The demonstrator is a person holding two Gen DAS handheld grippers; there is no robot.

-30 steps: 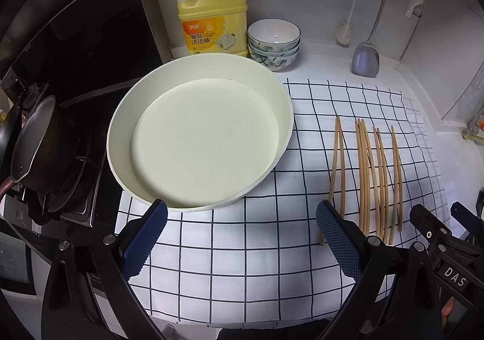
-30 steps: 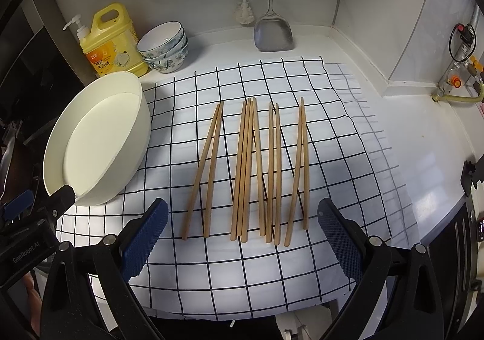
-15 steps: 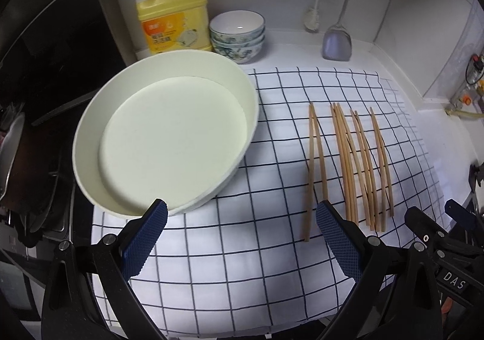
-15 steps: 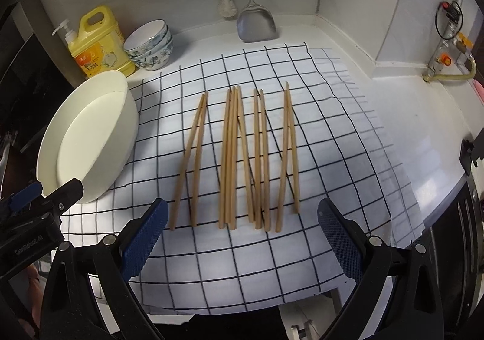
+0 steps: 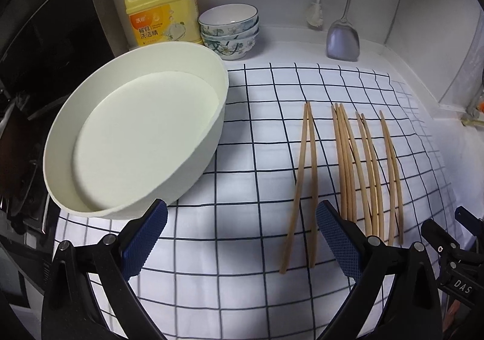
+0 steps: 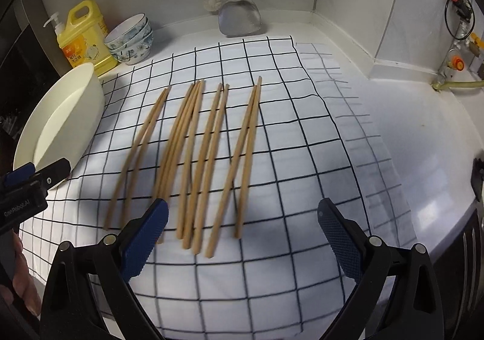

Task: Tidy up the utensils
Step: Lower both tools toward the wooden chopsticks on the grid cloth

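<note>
Several wooden chopsticks (image 5: 348,164) (image 6: 193,155) lie side by side on a white cloth with a black grid (image 5: 257,143) (image 6: 272,134). A large cream round basin (image 5: 130,140) (image 6: 57,125) sits empty at the cloth's left. My left gripper (image 5: 242,237) is open, hovering over the cloth between the basin and the leftmost chopstick pair, its right finger pad (image 5: 338,240) beside that pair's near ends. My right gripper (image 6: 242,234) is open above the near ends of the chopsticks, nothing held. The left gripper's body (image 6: 27,185) shows at the right wrist view's left edge.
A yellow detergent bottle (image 5: 160,4) (image 6: 84,34) and stacked patterned bowls (image 5: 230,31) (image 6: 130,37) stand at the back left. A metal spatula (image 5: 343,40) (image 6: 239,16) and a brush hang at the back wall. A stove lies left; gas valve (image 6: 453,64) right.
Both grippers have swung to the right and slightly forward. The chopsticks and basin now sit further left in both views. Both grippers stay open and empty.
</note>
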